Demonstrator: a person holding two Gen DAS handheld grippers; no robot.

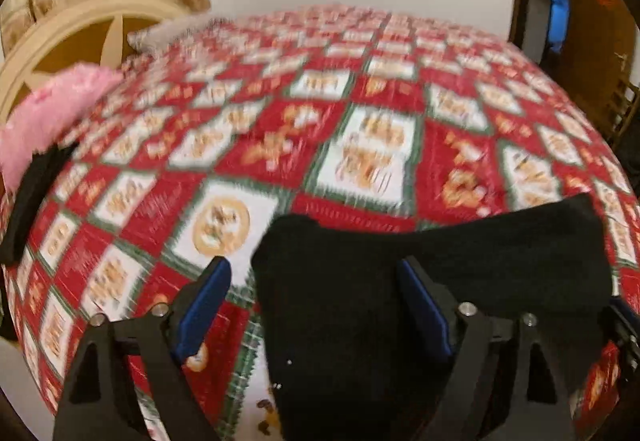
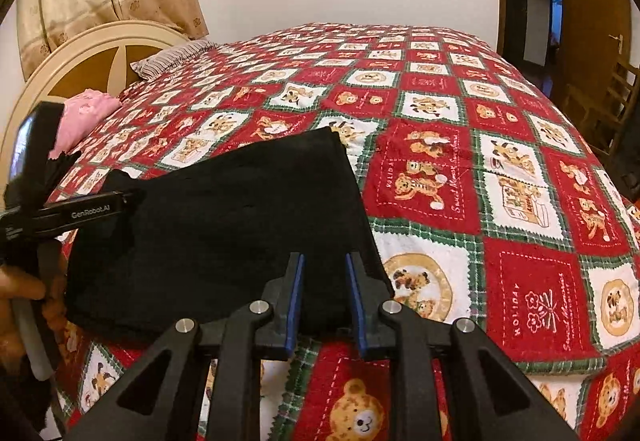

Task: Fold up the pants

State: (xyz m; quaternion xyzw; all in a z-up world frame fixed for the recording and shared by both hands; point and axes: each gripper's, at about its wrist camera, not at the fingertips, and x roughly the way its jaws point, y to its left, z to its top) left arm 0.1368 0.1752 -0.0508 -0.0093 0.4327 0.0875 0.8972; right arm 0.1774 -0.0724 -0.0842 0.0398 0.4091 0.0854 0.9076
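Pants (image 2: 224, 225): black, folded into a flat rectangle, lying on the bed's red teddy-bear quilt (image 2: 500, 201) near its front edge.

Left gripper (image 1: 316, 305): jaws spread wide, poised over the pants' left edge; pads press nothing.

Right gripper (image 2: 325, 301): jaws narrowly apart, above the pants' near right corner; whether cloth sits between them is unclear.

Pink cloth (image 2: 86, 113): beyond the pants, toward the cream headboard (image 2: 80, 53).

Striped pillow (image 2: 172, 57): beside the headboard.
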